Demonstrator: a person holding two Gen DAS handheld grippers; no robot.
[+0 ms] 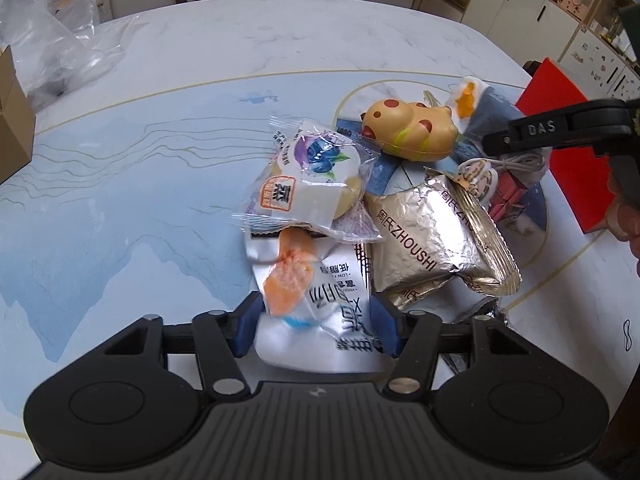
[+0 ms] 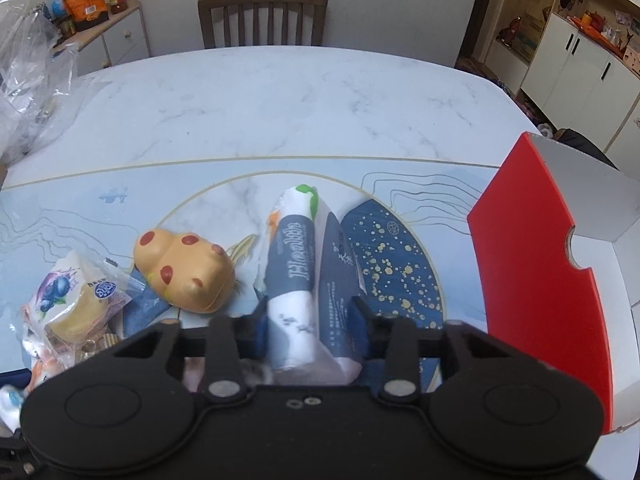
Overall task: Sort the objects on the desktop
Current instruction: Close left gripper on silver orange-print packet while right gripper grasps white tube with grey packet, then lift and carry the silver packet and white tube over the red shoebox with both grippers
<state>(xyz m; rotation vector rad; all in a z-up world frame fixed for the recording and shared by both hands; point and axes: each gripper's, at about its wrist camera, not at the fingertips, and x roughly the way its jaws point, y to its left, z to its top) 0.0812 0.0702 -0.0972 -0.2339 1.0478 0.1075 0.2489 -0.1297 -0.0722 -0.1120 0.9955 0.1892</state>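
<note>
Roll packet (image 2: 294,280) lengthwise between right gripper (image 2: 308,322) jaws, green end away.

Snack packets make up most of the heap: one white packet (image 1: 320,316) at lower centre of the left view, one clear-wrapped blueberry cake (image 1: 308,184) above it, and one silver foil pack (image 1: 424,240) to its right, with a second foil edge showing beneath, hard to count as separate. One yellow spotted toy (image 1: 412,132) lies at upper right of the pile. One grey-and-white wrapped roll (image 2: 294,280) sits at the centre of the right view. One coiled white cable (image 1: 516,164). One red box (image 2: 540,264) at the right edge. One chair (image 2: 262,14) at top centre. One cardboard box (image 1: 12,120) at left. One crumpled clear bag (image 1: 48,28) at upper left.
</note>
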